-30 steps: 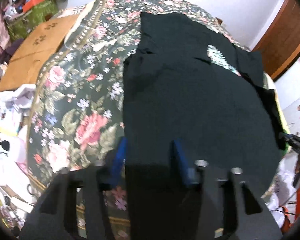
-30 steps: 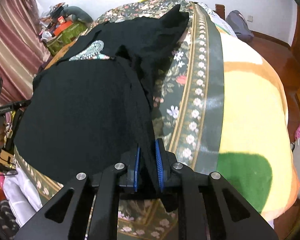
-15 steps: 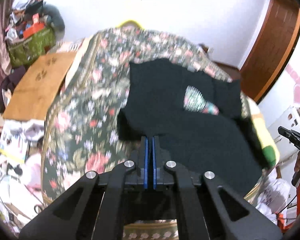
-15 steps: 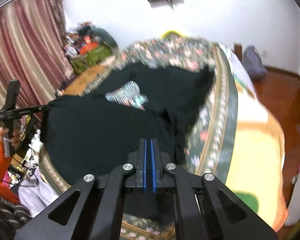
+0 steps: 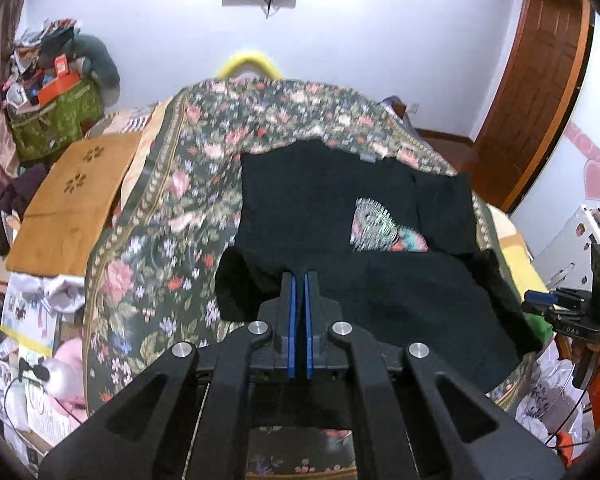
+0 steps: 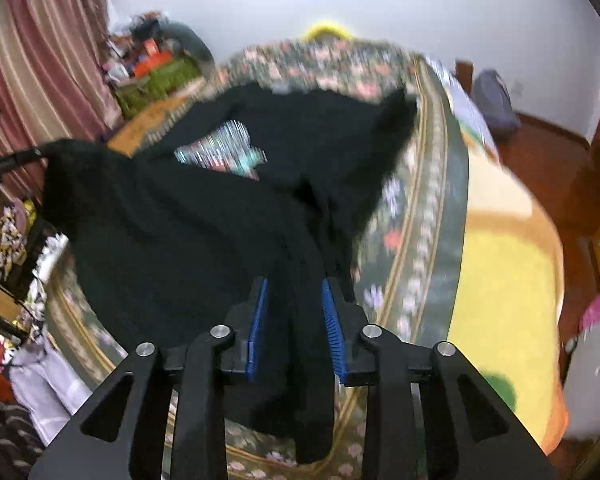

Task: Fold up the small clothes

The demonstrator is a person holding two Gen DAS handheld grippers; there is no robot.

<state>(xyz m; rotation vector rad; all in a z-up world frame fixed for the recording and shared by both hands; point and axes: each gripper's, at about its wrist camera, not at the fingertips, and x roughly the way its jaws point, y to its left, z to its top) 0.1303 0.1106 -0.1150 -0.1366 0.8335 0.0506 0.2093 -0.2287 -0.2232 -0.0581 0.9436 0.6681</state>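
A black T-shirt [image 5: 332, 216] with a shiny multicoloured print [image 5: 374, 230] lies on the floral bedspread [image 5: 160, 248]. Its near half is lifted toward the print. My left gripper [image 5: 299, 280] is shut on the shirt's near-left hem. My right gripper [image 6: 294, 300] has its jaws apart, with the shirt's [image 6: 204, 232] near-right hem hanging between its blue pads [image 6: 332, 320]. The print [image 6: 220, 152] also shows in the right wrist view. The right gripper also shows at the far right of the left wrist view [image 5: 540, 300].
A brown cardboard sheet [image 5: 72, 204] lies left of the bed. A green bag with clutter [image 5: 56, 116] stands at the back left. A wooden door [image 5: 540, 80] is at the right. A yellow and orange blanket [image 6: 508, 280] covers the bed's right side.
Both grippers have risen and pulled back, lifting the shirt's near hem. The left jaws have shut on the fabric. The right jaws have opened from shut, with cloth still between them.
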